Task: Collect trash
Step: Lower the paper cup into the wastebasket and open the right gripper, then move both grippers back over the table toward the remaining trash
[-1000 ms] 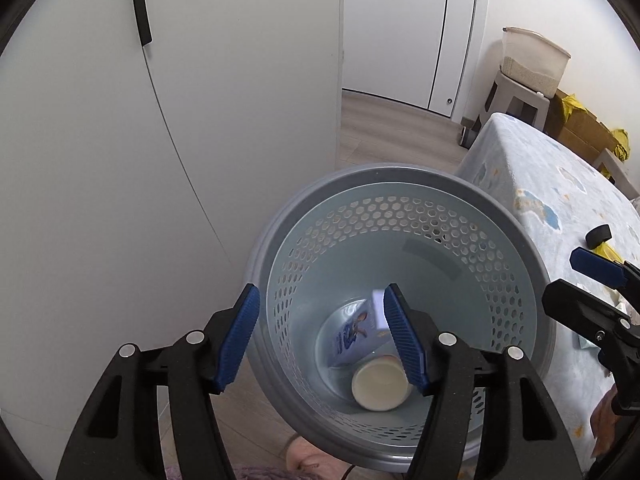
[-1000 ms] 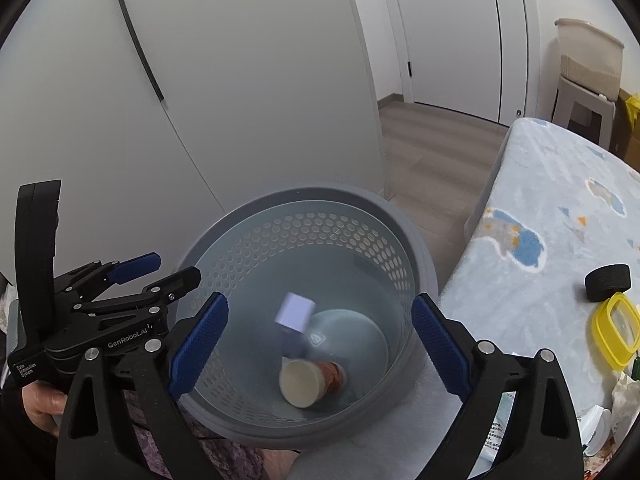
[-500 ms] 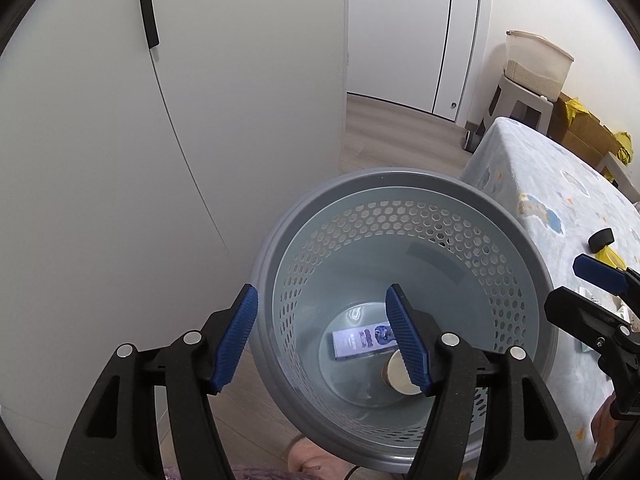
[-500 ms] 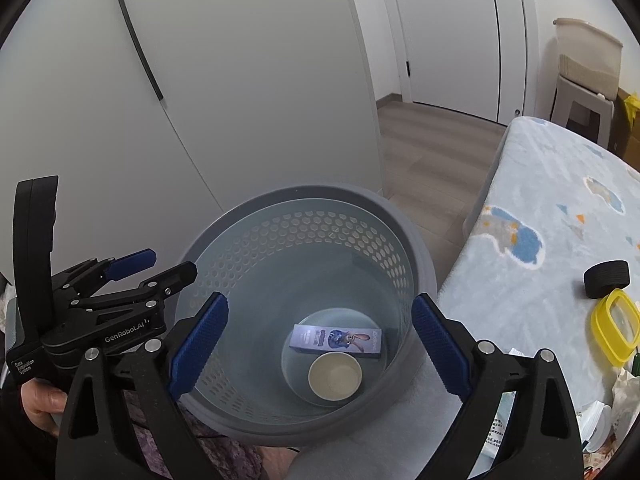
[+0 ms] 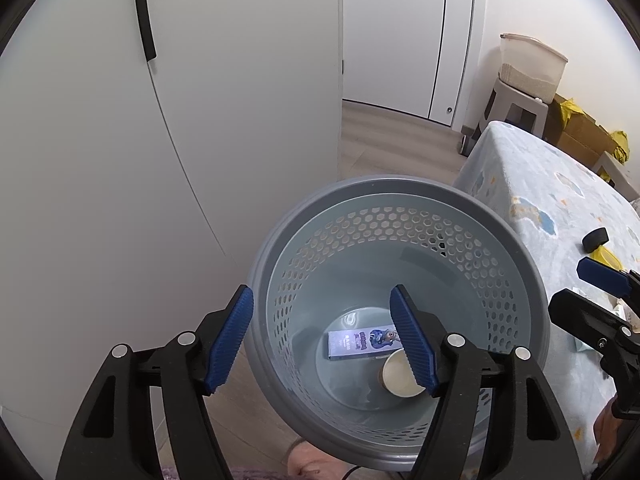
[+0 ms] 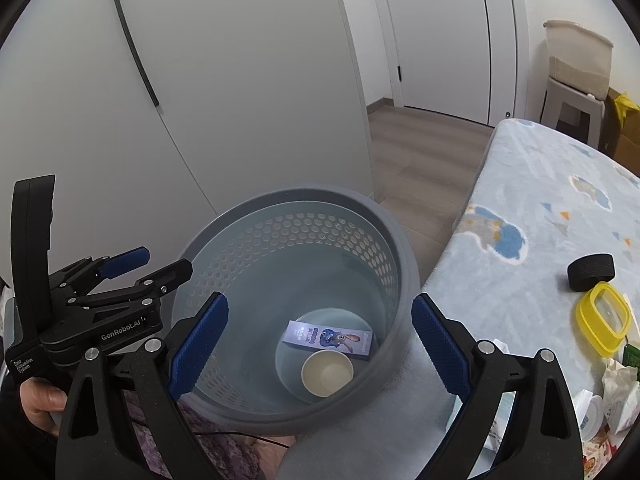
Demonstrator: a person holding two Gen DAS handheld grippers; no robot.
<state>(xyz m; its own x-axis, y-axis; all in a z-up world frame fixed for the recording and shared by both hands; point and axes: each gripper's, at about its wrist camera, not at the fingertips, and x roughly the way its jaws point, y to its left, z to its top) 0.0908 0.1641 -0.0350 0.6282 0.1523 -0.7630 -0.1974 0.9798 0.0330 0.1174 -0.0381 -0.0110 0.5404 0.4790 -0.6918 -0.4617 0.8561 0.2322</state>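
Note:
A grey perforated waste basket [image 5: 400, 192] stands on the floor between a white cupboard and the table; it also shows in the right wrist view [image 6: 240, 216]. At its bottom lie a small purple carton [image 5: 356, 343] [image 6: 328, 338] and a paper cup [image 5: 400, 376] [image 6: 326, 372]. My left gripper [image 5: 324, 344] is open and empty above the basket's near left rim. My right gripper [image 6: 318, 348] is open wide and empty above the basket. Each gripper shows in the other's view: the left [image 6: 132, 272], the right [image 5: 588, 292].
A table with a light blue patterned cloth [image 6: 540, 216] stands right of the basket. On it lie a black ring [image 6: 591, 272], a yellow lidded container [image 6: 606, 318], and crumpled wrappers and white tubs [image 6: 612, 392] at the near right. White cupboard doors [image 5: 160, 160] rise on the left.
The purple carton fell into the basket and settled flat on the bottom beside the paper cup, which rolled upright. Both grippers stayed open and drew back slightly.

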